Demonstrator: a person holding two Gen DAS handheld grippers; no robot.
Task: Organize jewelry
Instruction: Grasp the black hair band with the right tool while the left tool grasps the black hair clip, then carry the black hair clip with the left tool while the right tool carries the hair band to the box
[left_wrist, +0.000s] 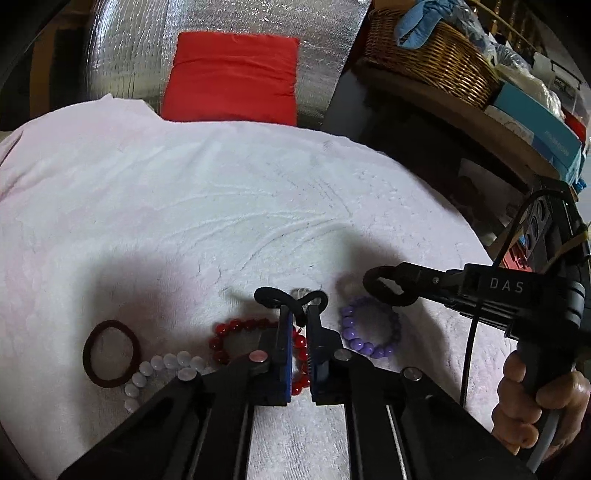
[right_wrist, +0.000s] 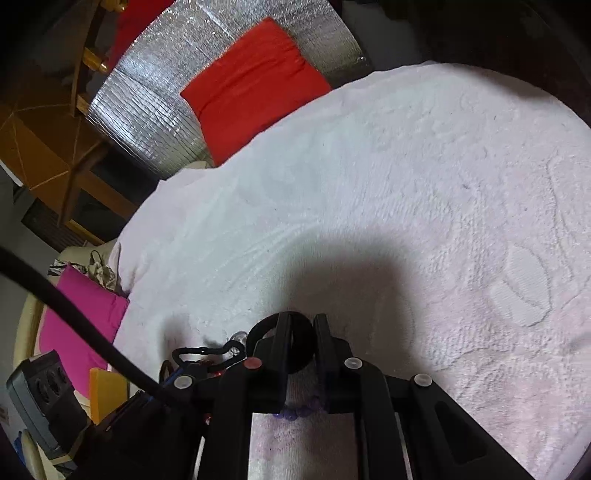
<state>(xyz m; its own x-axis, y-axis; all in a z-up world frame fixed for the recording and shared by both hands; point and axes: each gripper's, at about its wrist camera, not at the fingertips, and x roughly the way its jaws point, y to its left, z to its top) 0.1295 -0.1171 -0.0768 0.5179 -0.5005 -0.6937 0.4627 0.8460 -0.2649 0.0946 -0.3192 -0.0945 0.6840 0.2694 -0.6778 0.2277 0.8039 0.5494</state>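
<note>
My left gripper (left_wrist: 300, 314) is shut on a black hair tie (left_wrist: 267, 295), which is squeezed into a bow shape just above the white towel (left_wrist: 184, 203). Under its fingers lies a red bead bracelet (left_wrist: 221, 339). A purple bead bracelet (left_wrist: 369, 334) lies to the right, a white bead bracelet (left_wrist: 159, 365) and a brown hair tie (left_wrist: 110, 354) to the left. My right gripper (left_wrist: 386, 291) reaches in from the right. In the right wrist view its jaws (right_wrist: 303, 326) stand close together on a second black hair tie (right_wrist: 258, 338), with purple beads (right_wrist: 291, 411) below.
Beyond the towel's far edge are a red cushion (left_wrist: 232, 74) and a silver foil mat (left_wrist: 129, 55). A wicker basket (left_wrist: 424, 55) and boxes fill a shelf at the right. A person's hand (left_wrist: 535, 398) grips the right tool's handle. Pink cloth (right_wrist: 85, 314) lies off the towel's left edge.
</note>
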